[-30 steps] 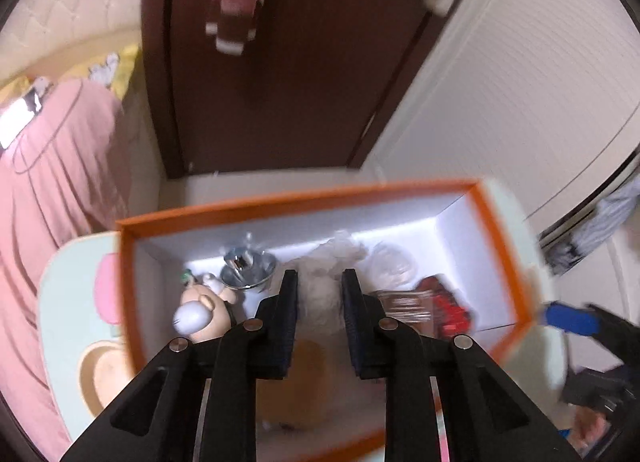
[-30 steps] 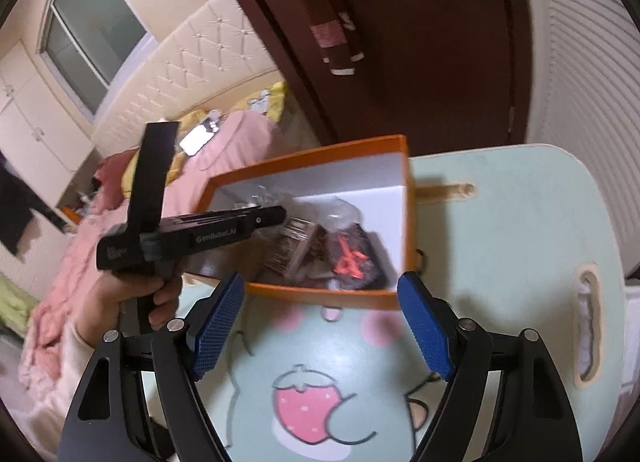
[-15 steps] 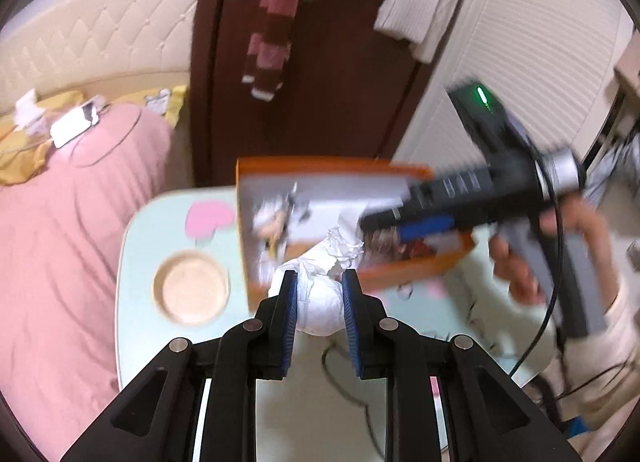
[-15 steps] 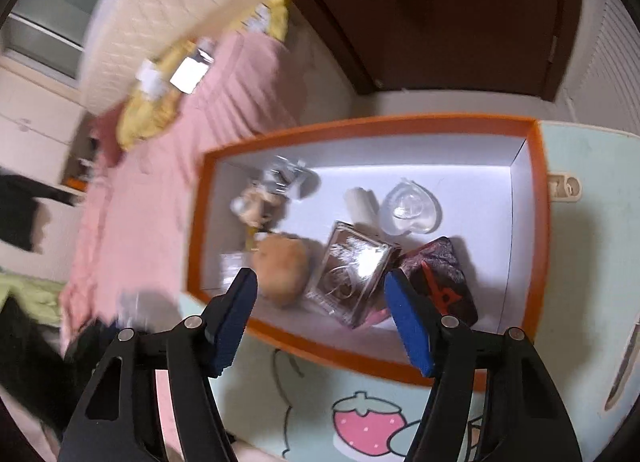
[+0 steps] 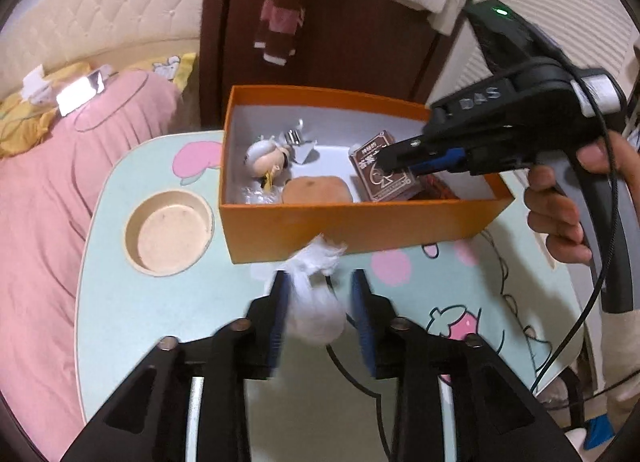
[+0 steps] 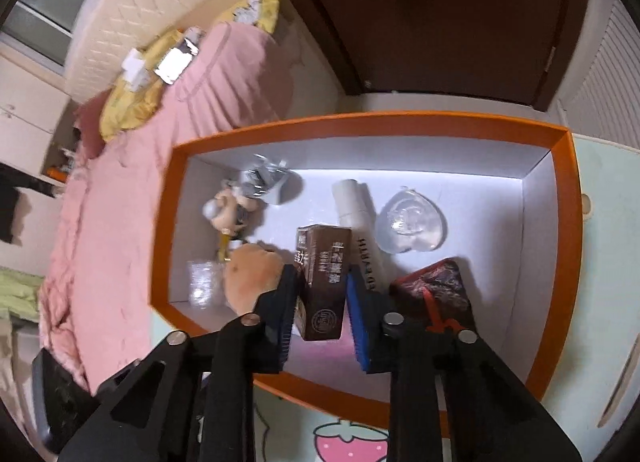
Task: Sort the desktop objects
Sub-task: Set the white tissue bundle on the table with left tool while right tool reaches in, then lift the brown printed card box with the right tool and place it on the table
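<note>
An orange box with a white inside stands on the mint cartoon table. My left gripper hovers in front of the box, open. A white tied plastic bundle sits loosely between its fingers, with a gap on the right side. My right gripper is inside the orange box, shut on an upright brown card box. The left wrist view shows the right gripper on the same card box, held by a person's hand.
The box also holds a small figurine, a metal clip, a tan plush lump, a white tube, a clear heart-shaped case and a dark red packet. A round recess is in the table; a pink bed lies left.
My left gripper pulled the white bundle out of the box to the table in front, and its fingers have spread. My right gripper moved into the box and shut on the card box.
</note>
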`<state>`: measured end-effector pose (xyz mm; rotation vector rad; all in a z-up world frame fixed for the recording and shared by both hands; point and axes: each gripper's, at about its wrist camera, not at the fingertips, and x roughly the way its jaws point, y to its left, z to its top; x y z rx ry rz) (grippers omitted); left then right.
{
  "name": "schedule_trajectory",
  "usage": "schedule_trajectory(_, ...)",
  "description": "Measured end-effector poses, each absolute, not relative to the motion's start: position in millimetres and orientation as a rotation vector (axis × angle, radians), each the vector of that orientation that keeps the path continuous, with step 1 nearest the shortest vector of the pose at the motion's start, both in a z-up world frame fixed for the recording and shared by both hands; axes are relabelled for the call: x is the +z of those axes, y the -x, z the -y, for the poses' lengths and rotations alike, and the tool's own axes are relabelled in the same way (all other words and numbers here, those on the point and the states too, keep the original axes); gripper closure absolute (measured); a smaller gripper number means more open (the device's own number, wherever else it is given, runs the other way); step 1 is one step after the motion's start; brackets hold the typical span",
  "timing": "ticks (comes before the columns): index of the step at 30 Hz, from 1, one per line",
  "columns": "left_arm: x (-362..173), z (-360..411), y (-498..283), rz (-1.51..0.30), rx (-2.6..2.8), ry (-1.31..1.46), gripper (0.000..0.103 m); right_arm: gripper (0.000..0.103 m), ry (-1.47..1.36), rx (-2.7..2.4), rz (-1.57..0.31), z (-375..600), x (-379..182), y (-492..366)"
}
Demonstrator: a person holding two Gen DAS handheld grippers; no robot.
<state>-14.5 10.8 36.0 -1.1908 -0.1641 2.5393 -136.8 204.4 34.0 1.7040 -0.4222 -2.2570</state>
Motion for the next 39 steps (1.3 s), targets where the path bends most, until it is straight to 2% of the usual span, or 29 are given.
schedule_trajectory(2,37,-3,13,0.187,2.546,1.179,0.053,0.082,-1.628,-2.288,0.431,-208,49,131)
schedule_trajectory(7,39,12,12,0.241,2.564,1.172,0.052,0.082,-1.472,-2.352,0.437,-215,88,111)
schedule_trajectory(12,32,19,13,0.248,2.582,1.217,0.045,0.082,-1.404,-2.268,0.420,-221,100,67)
schedule_trajectory(18,26,19,13,0.217,2.573,1.245,0.045,0.082,-1.531,-2.168,0.414,-221,45,20)
schedule_trajectory(23,28,18,11,0.206,2.567,1.241,0.045,0.079,-1.599,-2.160,0.496,-230,-1,14)
schedule_trajectory(27,30,16,10,0.198,2.563,1.238,0.045,0.069,-1.544,-2.276,0.419,-242,8,6)
schedule_trajectory(29,31,16,9,0.198,2.561,1.236,0.045,0.059,-1.498,-2.354,0.349,-247,21,3)
schedule_trajectory(30,32,17,9,0.204,2.562,1.235,0.045,0.057,-1.480,-2.382,0.321,-250,27,1)
schedule_trajectory(34,33,20,10,0.220,2.555,1.235,0.045,0.057,-1.447,-2.419,0.276,-262,48,3)
schedule_trajectory(39,30,17,10,0.204,2.538,1.244,0.045,0.057,-1.477,-2.440,0.067,-255,87,51)
